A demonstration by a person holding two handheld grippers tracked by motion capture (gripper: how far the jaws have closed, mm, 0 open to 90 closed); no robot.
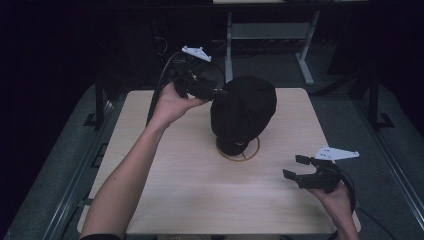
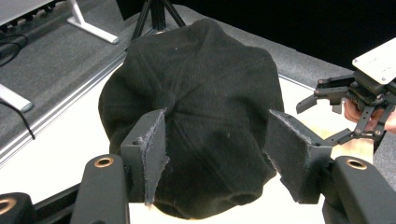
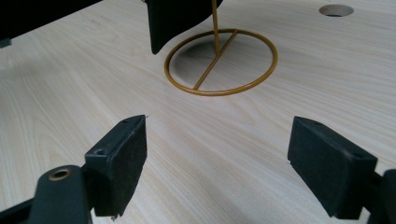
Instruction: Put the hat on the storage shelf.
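A black cap (image 1: 243,112) of soft, seamed fabric sits on a gold wire stand (image 1: 239,151) at the middle of the table (image 1: 200,200), its crown domed and a little creased. The left gripper (image 1: 216,92) is at the cap's left side, jaws spread wide, one touching the fabric. The right gripper (image 1: 299,167) hovers near the table's right edge, jaws apart and empty.

Your table (image 1: 200,200) sits in a pool of overhead light while the room around it falls almost black. The black cap (image 1: 243,111) swallows detail in the high view. In the right gripper view, the gold wire stand (image 3: 221,63) throws a soft shadow; the near pads (image 3: 122,163) blur slightly.
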